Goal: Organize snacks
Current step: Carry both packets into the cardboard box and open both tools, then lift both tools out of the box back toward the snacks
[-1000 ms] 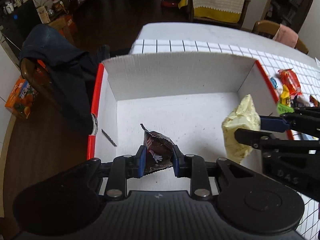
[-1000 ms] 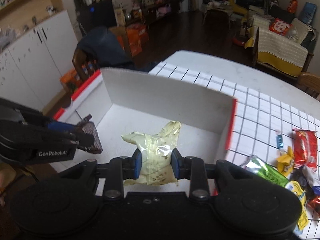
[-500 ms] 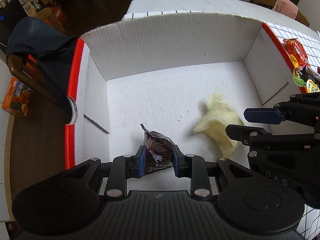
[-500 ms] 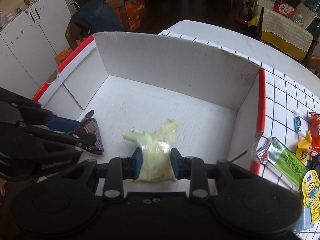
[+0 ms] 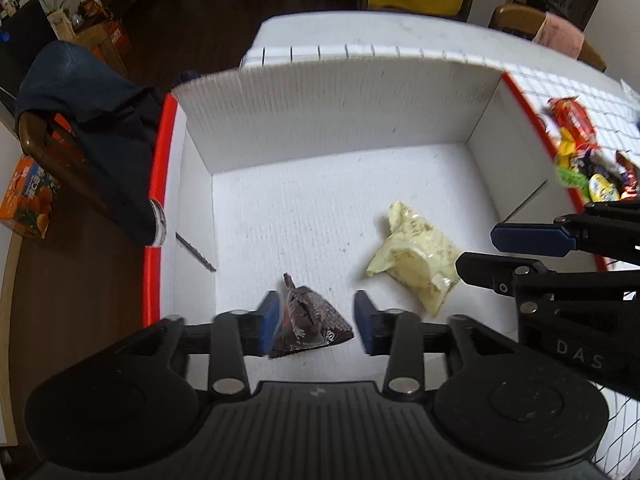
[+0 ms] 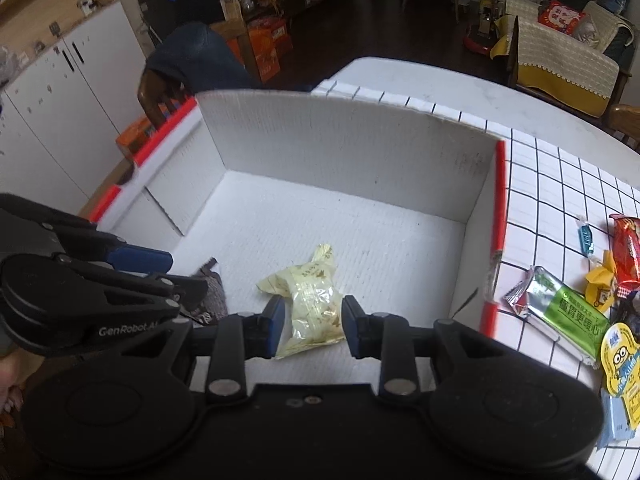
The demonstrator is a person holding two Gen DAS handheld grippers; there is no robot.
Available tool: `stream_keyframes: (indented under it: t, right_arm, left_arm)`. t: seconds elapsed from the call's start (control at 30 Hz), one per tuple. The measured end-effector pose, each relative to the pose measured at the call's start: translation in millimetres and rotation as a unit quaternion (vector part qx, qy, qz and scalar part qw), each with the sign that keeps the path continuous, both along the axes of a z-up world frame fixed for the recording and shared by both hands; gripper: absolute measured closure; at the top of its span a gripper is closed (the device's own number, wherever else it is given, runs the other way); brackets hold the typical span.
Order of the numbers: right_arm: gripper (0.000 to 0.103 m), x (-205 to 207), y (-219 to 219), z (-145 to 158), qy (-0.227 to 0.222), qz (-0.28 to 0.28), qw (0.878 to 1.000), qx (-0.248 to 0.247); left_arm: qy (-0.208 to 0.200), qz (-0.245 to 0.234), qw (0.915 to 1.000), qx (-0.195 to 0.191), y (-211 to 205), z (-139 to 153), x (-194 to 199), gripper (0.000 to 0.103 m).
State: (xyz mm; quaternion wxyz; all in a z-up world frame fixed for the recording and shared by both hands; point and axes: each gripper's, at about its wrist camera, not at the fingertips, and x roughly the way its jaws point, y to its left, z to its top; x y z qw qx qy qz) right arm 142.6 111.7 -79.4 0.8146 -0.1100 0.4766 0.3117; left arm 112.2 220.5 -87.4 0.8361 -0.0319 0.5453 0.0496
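A white cardboard box with red edges (image 5: 336,120) (image 6: 352,152) stands on the table. A dark brown snack packet (image 5: 310,326) lies on its floor between the spread fingers of my left gripper (image 5: 316,324), which is open; the packet leans against the left pad. A pale yellow snack packet (image 6: 310,300) (image 5: 414,258) lies on the floor between the fingers of my right gripper (image 6: 314,326), also open. The right gripper (image 5: 516,254) shows in the left wrist view; the left gripper (image 6: 160,276) shows in the right wrist view.
Several loose snacks lie on the gridded tablecloth right of the box: a green and silver bar (image 6: 560,312), a red packet (image 6: 626,248), a yellow candy (image 6: 600,286), a yellow cartoon packet (image 6: 618,356). A chair with a dark jacket (image 5: 88,120) stands left of the table.
Both grippers have opened and let go of their packets, which now lie on the box floor. Both grippers have lifted back a little.
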Motion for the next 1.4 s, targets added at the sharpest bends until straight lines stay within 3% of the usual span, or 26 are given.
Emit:
stream_keyframes:
  t: [0.07, 0.57, 0.67, 0.73, 0.87, 0.93, 1.13, 1.4]
  right_arm:
    - [0.072, -3, -4, 7, -0.005, -0.003, 1.0, 0.009]
    - [0.066, -29, -82, 60, -0.044, -0.042, 0.996, 0.07]
    - [0.056, -33, -104, 69, -0.053, -0.056, 0.994, 0.082]
    - [0.043, -35, -117, 74, -0.06, -0.065, 0.992, 0.089]
    - [0.035, -39, -144, 80, -0.07, -0.079, 0.99, 0.092]
    - [0.021, -41, -158, 83, -0.079, -0.087, 0.989, 0.092]
    - [0.007, -43, -210, 88, -0.096, -0.117, 0.985, 0.084]
    - [0.005, -31, -278, 78, -0.114, -0.17, 0.978, 0.046]
  left_arm:
    - [-0.015, -0.001, 0.9999, 0.0, -3, 9, -3, 0.049]
    - [-0.092, -0.037, 0.995, -0.008, -60, 67, -28, 0.036]
    - [-0.104, -0.047, 0.9934, -0.009, -78, 75, -30, 0.031]
    - [-0.11, -0.056, 0.9923, -0.012, -90, 79, -32, 0.031]
    - [-0.12, -0.072, 0.99, -0.015, -115, 84, -33, 0.025]
    - [-0.128, -0.078, 0.9886, -0.016, -127, 86, -33, 0.022]
    - [-0.136, -0.094, 0.986, -0.026, -164, 85, -30, 0.019]
    - [-0.129, -0.1, 0.9859, -0.038, -211, 74, -20, 0.019]
